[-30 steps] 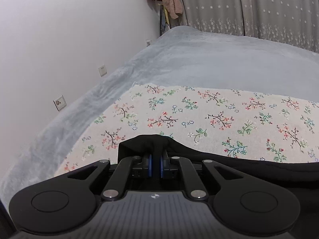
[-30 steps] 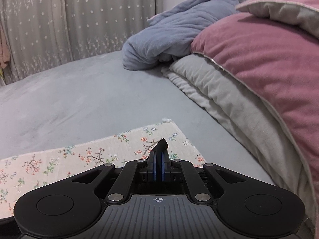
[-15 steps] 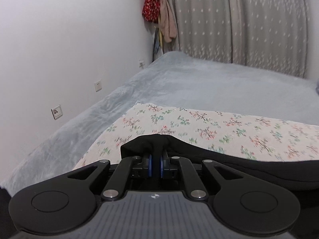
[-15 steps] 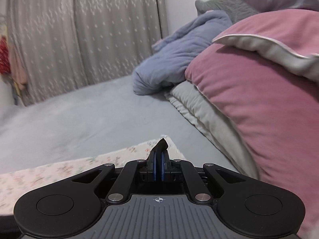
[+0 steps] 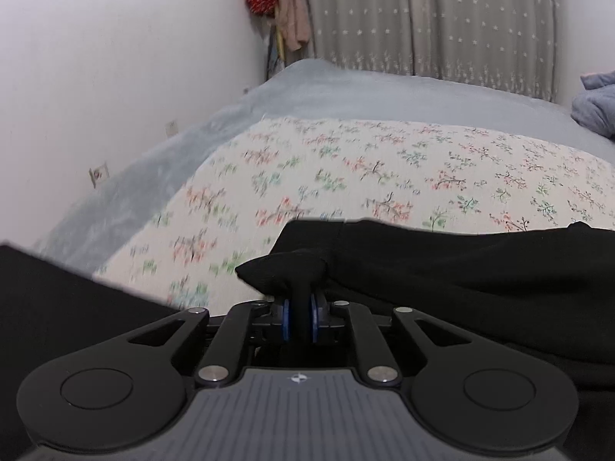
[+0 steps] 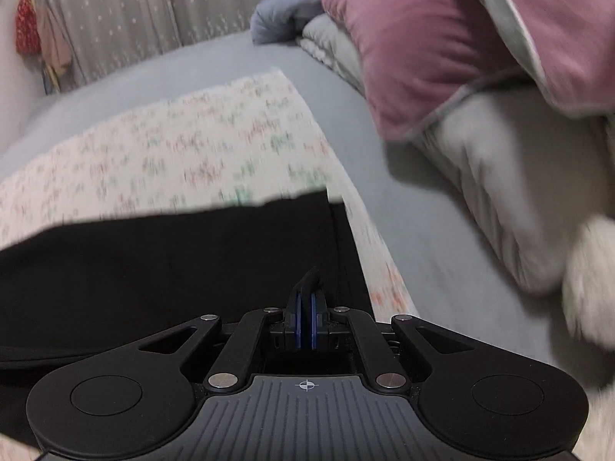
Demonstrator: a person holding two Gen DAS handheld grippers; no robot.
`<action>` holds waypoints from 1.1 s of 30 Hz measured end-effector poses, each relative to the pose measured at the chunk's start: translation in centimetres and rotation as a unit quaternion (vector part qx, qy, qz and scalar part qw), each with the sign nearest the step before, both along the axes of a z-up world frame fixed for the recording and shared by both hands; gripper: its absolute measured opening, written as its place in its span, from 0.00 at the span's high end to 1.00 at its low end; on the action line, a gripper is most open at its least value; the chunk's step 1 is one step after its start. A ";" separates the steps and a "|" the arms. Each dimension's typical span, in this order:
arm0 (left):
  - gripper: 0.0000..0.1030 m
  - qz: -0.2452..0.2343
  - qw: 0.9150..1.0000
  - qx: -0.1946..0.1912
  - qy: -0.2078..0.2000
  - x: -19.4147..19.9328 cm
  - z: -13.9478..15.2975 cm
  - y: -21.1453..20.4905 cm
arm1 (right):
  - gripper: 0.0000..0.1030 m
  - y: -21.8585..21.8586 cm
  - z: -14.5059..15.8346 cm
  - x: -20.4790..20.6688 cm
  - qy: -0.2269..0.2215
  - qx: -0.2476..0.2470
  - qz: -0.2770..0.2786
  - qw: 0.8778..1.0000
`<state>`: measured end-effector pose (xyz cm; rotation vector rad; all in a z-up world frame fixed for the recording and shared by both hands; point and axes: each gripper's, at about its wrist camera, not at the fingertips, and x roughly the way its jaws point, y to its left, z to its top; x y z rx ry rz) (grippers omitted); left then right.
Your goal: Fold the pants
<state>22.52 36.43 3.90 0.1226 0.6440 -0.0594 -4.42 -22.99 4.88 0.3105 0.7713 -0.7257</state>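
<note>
Black pants (image 5: 461, 269) lie on floral cloth (image 5: 346, 169) on bed, one fold already laid over. Left gripper (image 5: 299, 320) jaws opening, fabric bunch between them. Right gripper (image 6: 306, 322) fully closed, pinching pants edge. Release and further folds remain, by my judgement.

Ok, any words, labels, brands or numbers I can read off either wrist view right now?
None readable in either view.
Left claw housing: a small round emblem, no letters.
Right claw housing: a crosshair mark, no letters.
Floral cloth: printed sprigs only, no writing.
Wall outlets: too small to show any marking.
</note>
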 end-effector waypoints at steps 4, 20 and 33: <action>0.51 0.015 0.999 -0.044 0.005 -0.9 0.5 1.8 | 0.96 1.2 1.1 -0.7 -0.005 -0.003 0.007 1.000; 0.17 0.115 0.960 -0.247 0.071 -7.1 2.6 9.0 | 0.52 1.9 0.2 -5.9 -0.060 0.057 -0.076 0.994; 0.09 0.075 0.947 -0.284 0.133 -4.0 1.4 1.5 | 0.30 3.4 -1.2 -7.3 -0.123 0.202 -0.178 0.955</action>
